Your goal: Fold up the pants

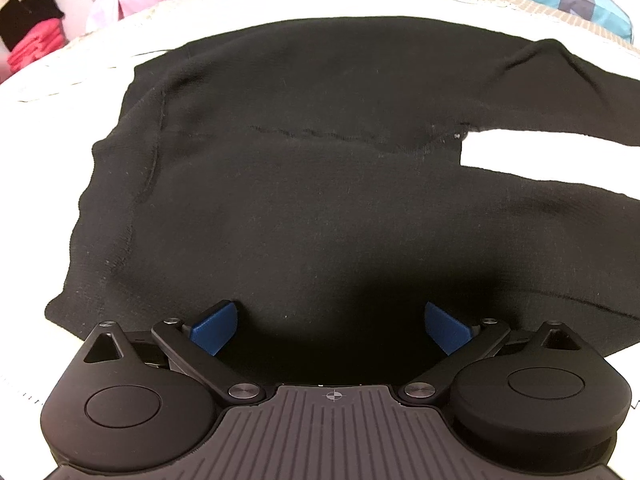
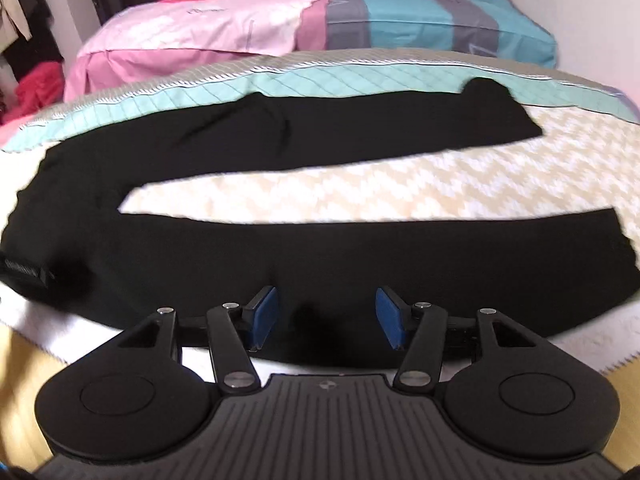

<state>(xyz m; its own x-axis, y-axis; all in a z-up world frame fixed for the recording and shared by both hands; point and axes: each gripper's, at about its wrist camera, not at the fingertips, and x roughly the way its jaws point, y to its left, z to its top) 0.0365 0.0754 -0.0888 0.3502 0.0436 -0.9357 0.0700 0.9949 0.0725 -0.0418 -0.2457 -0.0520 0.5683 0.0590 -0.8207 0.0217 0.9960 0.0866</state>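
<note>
the black pants (image 2: 320, 248) lie flat on the bed (image 2: 360, 184), spread out and not yet folded. the waist part is toward the left in both views, and the 2 legs run to the right with a gap of pale zigzag cover between them. the near leg (image 2: 440, 256) lies along the near edge of the bed, the far leg (image 2: 360, 132) reaches onto the mint stripe of the cover. behind are pillows (image 2: 280, 28).

the left gripper (image 1: 331, 326) hangs over the near edge of the waist part. its jaws are spread wide and nothing is between the blue pads (image 1: 214, 326); if they touch the cloth, i cannot tell. the right gripper (image 2: 326, 318) is over the near edge of the near leg. its jaws are also apart, less wide, and they pinch nothing.

the cloth looks like a soft knit, thin and light. i judge it will sag and stretch when it is lifted, so 1 hold is not enough; it needs 2 holds well apart. a good place for the left is the near edge at the waist, where the seam makes the cloth thicker. the right should take the near edge of the near leg, further toward the hem. the pads must catch both layers, or only the top layer will come up. then the near leg can go over the far leg.
</note>
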